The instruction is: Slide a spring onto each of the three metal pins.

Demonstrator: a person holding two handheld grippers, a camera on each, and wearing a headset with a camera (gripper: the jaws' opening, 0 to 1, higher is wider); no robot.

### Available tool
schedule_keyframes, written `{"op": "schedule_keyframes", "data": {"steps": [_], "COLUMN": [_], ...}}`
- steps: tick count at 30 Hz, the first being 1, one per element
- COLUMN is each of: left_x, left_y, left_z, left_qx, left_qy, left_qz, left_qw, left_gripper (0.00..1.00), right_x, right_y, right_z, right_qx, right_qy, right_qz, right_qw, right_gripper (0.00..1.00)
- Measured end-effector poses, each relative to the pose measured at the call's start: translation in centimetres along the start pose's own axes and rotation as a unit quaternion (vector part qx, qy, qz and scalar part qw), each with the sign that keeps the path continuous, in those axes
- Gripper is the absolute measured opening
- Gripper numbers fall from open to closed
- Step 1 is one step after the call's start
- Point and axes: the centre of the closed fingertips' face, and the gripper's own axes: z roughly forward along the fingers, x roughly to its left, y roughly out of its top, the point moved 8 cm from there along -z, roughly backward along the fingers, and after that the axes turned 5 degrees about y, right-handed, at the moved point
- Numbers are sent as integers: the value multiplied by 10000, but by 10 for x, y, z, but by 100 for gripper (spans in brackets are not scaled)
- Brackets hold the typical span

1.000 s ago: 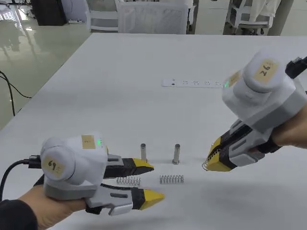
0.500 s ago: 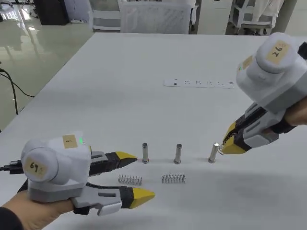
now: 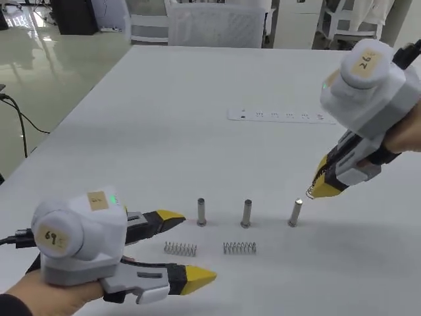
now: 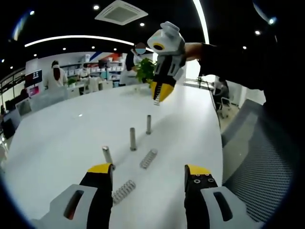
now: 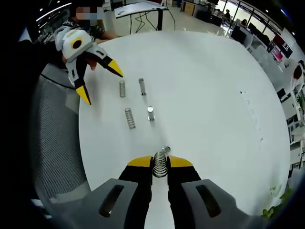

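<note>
Head view: power strip [image 3: 283,116] lies behind pins [image 3: 247,214]

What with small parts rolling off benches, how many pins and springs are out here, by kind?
Metal pins: 3, standing upright in a row.
Springs: 3, two lying on the table, one held in the right gripper.
Total: 6.
</note>
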Motion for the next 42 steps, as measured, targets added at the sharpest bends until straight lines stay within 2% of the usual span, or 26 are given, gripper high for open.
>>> {"op": "schedule_keyframes", "data": {"steps": [13,18,29,42], "left_x": [0,0,-1,-1], "left_y": [-1,-1,-2,-1], "left_z": [-1,-1,0,-1], "left_qx": [-15,-7,11,8], "left_qy": [63,65,40,48], "left_qz": [-31,-12,13,12], "left_qw": [10000,10000,10000,10000], "left_gripper": [63,65,65,63], "right_x": [-13,-15,-16,-18], "right_y": [1,-1,1,-3], "right_z": [21,24,30,56], "right_qx": [248,370,417,705], "right_qy": [141,81,145,286], "right_qz": [56,32,38,97], "right_qw": [9996,9993,9990,9971], "right_gripper": [9,9,9,9]}}
